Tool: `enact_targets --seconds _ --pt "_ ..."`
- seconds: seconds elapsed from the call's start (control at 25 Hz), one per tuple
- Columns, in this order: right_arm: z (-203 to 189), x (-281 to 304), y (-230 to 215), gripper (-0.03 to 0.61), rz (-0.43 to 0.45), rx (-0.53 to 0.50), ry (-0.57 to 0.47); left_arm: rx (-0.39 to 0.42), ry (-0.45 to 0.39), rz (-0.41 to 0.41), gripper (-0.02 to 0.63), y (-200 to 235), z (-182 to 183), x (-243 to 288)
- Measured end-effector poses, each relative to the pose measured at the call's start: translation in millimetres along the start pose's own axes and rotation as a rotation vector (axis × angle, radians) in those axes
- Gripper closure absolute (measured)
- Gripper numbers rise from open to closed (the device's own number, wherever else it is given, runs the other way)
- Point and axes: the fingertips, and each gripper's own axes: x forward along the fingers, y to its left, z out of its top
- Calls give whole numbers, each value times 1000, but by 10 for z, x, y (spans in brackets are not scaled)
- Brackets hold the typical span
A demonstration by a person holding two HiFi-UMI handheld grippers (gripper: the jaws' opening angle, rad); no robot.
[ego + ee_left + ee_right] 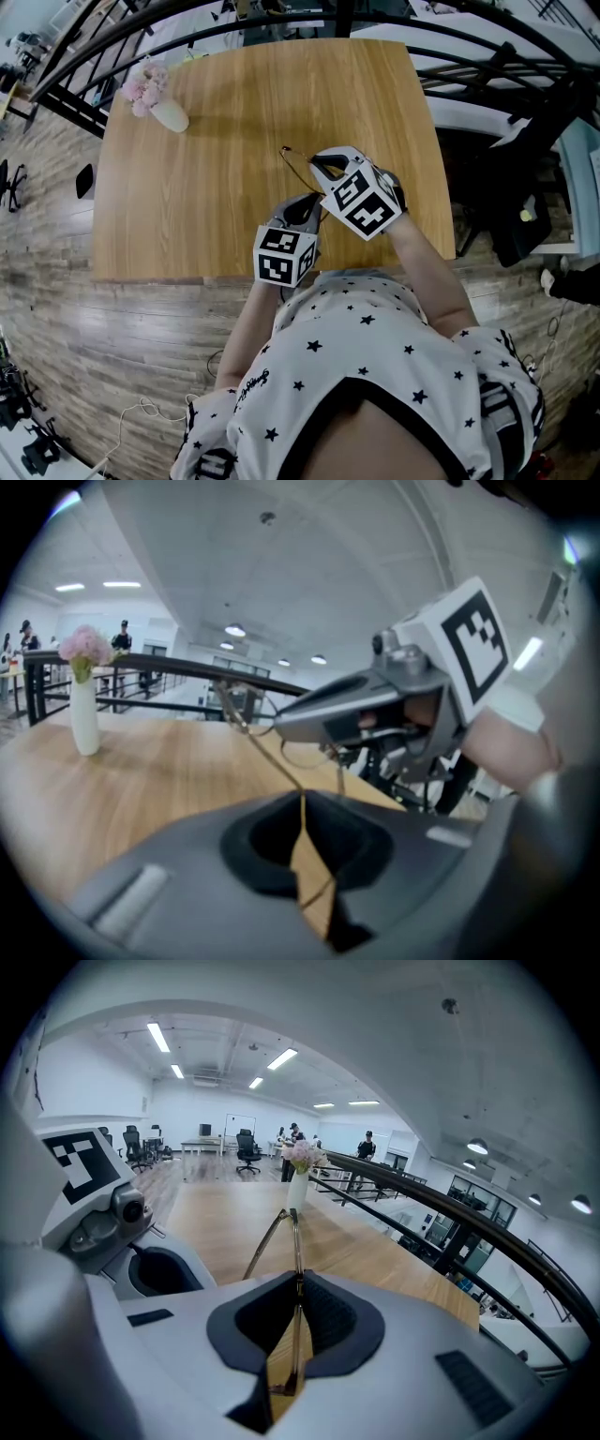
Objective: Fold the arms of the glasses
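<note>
Vase: I see a white vase (172, 117) with pink flowers (143, 86) near the far left corner of the table, well apart from both grippers.
Table: The wooden table (206, 197) fills the middle of my head view. Both grippers work over its near edge, right of centre.
Left gripper: My left gripper (302, 806) has its jaws pressed together on one thin gold arm of the glasses. That arm runs up out of the slit between the pads. In the head view the gripper sits just below and to the left of the right one.
Glasses: The wire-framed glasses (253, 731) are held between the two grippers, over the table's near part. From above I can only make out a faint thin loop (291, 161). The right gripper view shows two thin bars meeting at a corner (292, 1215) ahead of the jaws.
Right gripper: My right gripper (299, 1283) is also clamped shut on a thin wire of the glasses, which stands upright between its pads. Its marker cube lies just beside the left gripper's.
Railing: A dark railing (441, 70) curves beyond the table's far and right sides.
</note>
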Motion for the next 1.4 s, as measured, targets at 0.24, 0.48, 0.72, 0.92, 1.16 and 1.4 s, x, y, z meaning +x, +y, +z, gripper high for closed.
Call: enact_targets --seconds 0.24,0.48,0.72,0.92,1.16,1.4 --pt "6 -4 47 557 23 21 -17 19 -9 -12 600 -46 55 27" --pt "36 -6 89 558 55 62 -40 55 -25 -24 601 -83 119 45" --pt "84 -15 128 557 73 68 -52 71 -26 -23 601 -85 137 70" --pt "75 -2 174 558 79 57 -49 72 -31 -21 601 -102 160 93" --pt "86 2 181 558 80 48 -50 68 -27 -12 601 -80 157 97" --pt "44 -9 140 557 69 51 -51 43 -43 3 600 -21 150 8"
